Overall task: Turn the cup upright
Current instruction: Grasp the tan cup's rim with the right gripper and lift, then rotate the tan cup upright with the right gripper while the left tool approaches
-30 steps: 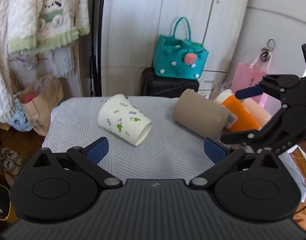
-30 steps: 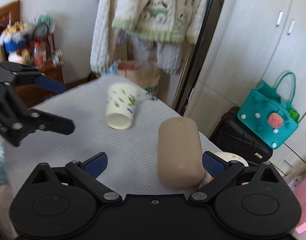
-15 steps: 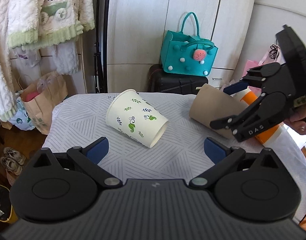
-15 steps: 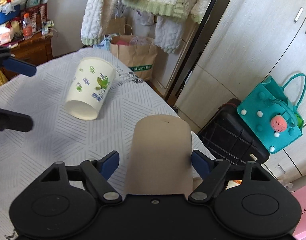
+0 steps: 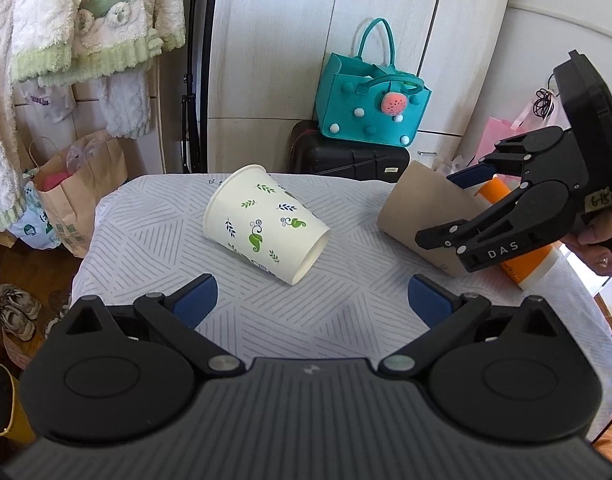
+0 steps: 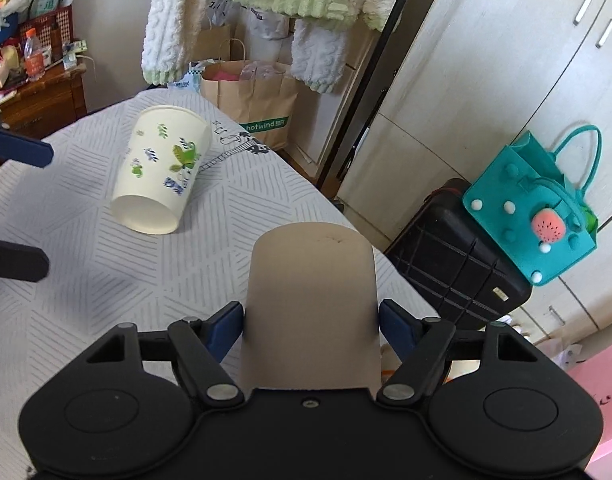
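Brown cup: plain tan paper cup (image 6: 311, 312) lies lengthwise between my right gripper (image 6: 310, 326) pads, base pointing away.
Right jaws: closed on its sides (contact looks snug).
Left gripper (image 5: 309, 298): spread wide, facing the leaf-printed white paper cup (image 5: 266, 224), which lies on its side.

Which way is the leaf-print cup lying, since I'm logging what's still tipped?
Tipped. The leaf-print cup lies on its side on the tablecloth, open mouth toward the left gripper, whose fingers stand apart and short of it.

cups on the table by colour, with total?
White with leaf print: 1, white cup, on its side.
Brown: 1, brown cup, between the right gripper fingers.
Orange: 1, orange cup, mostly hidden behind the brown one.
Total: 3
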Action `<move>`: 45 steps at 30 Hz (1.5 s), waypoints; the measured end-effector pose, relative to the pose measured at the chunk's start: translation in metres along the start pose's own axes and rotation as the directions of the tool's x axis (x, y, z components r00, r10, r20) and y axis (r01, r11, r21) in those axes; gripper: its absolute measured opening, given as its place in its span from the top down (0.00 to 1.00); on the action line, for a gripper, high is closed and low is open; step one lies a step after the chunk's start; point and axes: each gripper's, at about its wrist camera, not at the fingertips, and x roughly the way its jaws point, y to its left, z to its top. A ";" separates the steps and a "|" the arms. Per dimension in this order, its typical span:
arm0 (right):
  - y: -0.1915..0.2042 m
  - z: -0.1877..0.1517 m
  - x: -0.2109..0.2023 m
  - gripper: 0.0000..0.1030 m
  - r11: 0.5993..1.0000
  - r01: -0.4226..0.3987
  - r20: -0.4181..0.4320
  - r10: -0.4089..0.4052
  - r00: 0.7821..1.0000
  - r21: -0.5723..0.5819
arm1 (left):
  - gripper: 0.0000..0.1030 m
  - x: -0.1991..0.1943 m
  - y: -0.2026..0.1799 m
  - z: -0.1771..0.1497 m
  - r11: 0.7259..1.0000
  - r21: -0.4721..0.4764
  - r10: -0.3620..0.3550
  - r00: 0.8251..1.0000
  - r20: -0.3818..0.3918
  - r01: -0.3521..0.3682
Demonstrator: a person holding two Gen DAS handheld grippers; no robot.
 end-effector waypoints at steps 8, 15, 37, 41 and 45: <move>0.006 -0.002 -0.016 0.24 0.995 -0.072 0.010 0.072 0.997 0.072 | 0.00 -0.011 0.001 -0.008 1.000 -0.020 -0.023 1.000 -0.005 0.023; 0.027 -0.003 -0.032 0.24 0.979 -0.180 0.013 0.180 0.984 0.091 | 0.00 -0.028 0.006 -0.020 0.997 -0.054 -0.049 0.999 -0.013 0.048; 0.107 0.012 -0.044 0.24 0.931 -0.365 -0.117 0.365 0.924 0.019 | 0.00 -0.098 0.042 -0.069 0.980 -0.189 -0.053 0.998 0.014 0.055; 0.113 0.009 -0.042 0.24 0.932 -0.362 -0.110 0.361 0.926 0.012 | 0.00 -0.098 0.042 -0.071 0.980 -0.194 -0.039 0.999 0.018 0.042; 0.112 0.002 -0.049 0.19 0.924 -0.383 -0.090 0.380 0.921 -0.021 | 0.00 -0.094 0.041 -0.071 0.973 -0.219 -0.076 0.997 0.005 0.075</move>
